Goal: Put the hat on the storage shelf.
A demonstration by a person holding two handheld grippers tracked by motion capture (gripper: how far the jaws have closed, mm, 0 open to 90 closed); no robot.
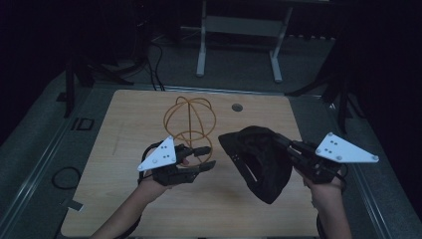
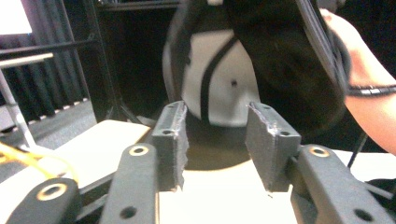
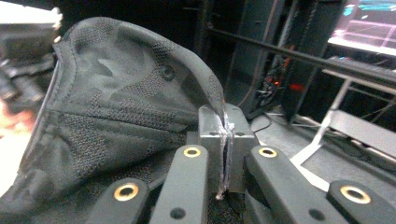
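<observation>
- The worktop [image 1: 149, 209] is a pale wooden board, seen from above with dark floor around it; a small round hole [image 1: 237, 107] sits near its far edge, at about 12 o'clock.
- A black cap [image 1: 259, 164] hangs above the worktop at about 3 o'clock from the board's middle, lifted off the surface. In the right gripper view its mesh-patterned cloth [image 3: 116, 116] spreads to the left with a seam and a small eyelet showing.
- A frame of thin yellow wire hoops [image 1: 190, 122] stands on the worktop at about 12 o'clock from the middle, just beyond the left gripper.
- The right gripper [image 1: 291, 147], held in the person's right hand [image 1: 323, 186] at about 4 o'clock, has its fingers [image 3: 211, 135] pressed together on the edge of the cap, pinching a fold of cloth between the pads.
- The left gripper [image 1: 204, 158], held in the left hand [image 1: 159, 174] at about 8 o'clock, points toward the cap. Its fingers [image 2: 173, 135] stand apart with nothing between them; past the gap the left gripper view shows the cap's pale inner lining and dark brim, close but not touching.
</observation>
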